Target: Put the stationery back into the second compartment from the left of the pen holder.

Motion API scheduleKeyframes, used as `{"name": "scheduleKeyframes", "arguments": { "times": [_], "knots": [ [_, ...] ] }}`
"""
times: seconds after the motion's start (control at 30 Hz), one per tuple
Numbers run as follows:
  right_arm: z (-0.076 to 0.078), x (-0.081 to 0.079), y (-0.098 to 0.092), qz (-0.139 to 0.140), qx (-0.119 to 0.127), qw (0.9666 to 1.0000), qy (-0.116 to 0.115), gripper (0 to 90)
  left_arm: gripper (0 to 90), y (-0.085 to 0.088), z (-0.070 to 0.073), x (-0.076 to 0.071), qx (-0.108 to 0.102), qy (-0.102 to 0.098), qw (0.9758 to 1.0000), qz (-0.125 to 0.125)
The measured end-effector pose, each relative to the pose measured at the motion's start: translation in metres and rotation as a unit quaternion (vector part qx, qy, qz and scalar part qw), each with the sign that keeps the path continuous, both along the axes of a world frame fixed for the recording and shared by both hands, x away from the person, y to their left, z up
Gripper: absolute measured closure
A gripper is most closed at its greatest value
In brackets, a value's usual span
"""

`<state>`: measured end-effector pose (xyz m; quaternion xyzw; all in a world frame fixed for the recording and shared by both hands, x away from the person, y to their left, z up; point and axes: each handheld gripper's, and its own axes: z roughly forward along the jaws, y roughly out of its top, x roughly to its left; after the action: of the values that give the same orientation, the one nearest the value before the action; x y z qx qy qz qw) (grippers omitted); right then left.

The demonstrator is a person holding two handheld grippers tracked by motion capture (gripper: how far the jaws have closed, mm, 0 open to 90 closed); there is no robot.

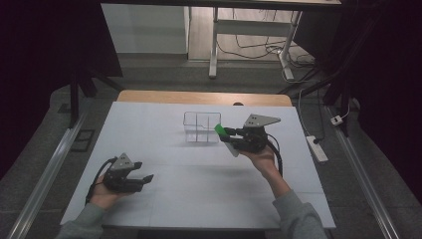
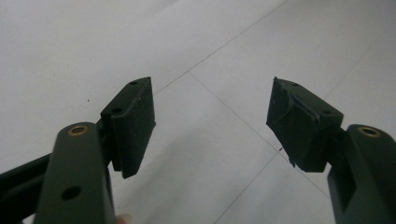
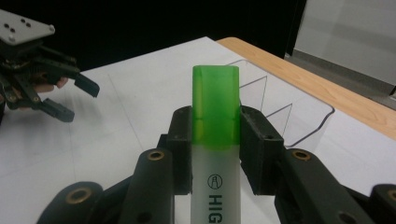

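White surface [image 1: 164,149] at centre frame, wooden edge [image 1: 204,97] along its far side. Grey floor [image 1: 164,74] beyond. White desk frame [image 1: 215,45] at top centre, tangled cables [image 1: 259,50] beneath. Power strip [image 1: 317,148] at right. Metal rails [image 1: 50,169] at both sides. Dark curtains [image 1: 45,45] in upper corners. Dim light.

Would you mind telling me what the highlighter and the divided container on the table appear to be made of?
The highlighter looks like plastic: a glossy, translucent green cap over a frosted whitish barrel with black printed letters. The divided container seems to be clear, hard plastic, perhaps acrylic; the table surface shows straight through its thin walls, and only its edges read as lines. Glass cannot be ruled out.
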<state>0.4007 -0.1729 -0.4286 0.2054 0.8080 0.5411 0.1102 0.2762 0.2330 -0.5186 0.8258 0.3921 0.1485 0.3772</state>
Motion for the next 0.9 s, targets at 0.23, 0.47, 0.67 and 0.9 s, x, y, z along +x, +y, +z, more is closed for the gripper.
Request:
{"name": "scheduleKeyframes", "arguments": {
  "times": [0.23, 0.47, 0.67, 0.9],
  "knots": [
    [0.007, 0.006, 0.004, -0.012, 0.018, 0.9998, -0.004, 66.5, 31.5, 0.0, 0.0, 0.001, -0.001, 0.001, 1.0, -0.002],
    [0.016, 0.014, 0.013, -0.023, 0.029, 0.9993, -0.009, 66.6, 31.5, -0.001, -0.001, 0.001, -0.001, 0.002, 1.0, -0.006],
    [0.022, 0.021, 0.02, -0.027, 0.036, 0.9989, -0.012, 66.6, 31.4, -0.001, -0.001, 0.001, -0.002, 0.001, 1.0, -0.006],
    [0.031, 0.027, 0.032, -0.025, 0.038, 0.9988, -0.018, 66.6, 31.3, -0.002, -0.001, 0.001, -0.001, 0.001, 1.0, -0.006]
  ]
}}
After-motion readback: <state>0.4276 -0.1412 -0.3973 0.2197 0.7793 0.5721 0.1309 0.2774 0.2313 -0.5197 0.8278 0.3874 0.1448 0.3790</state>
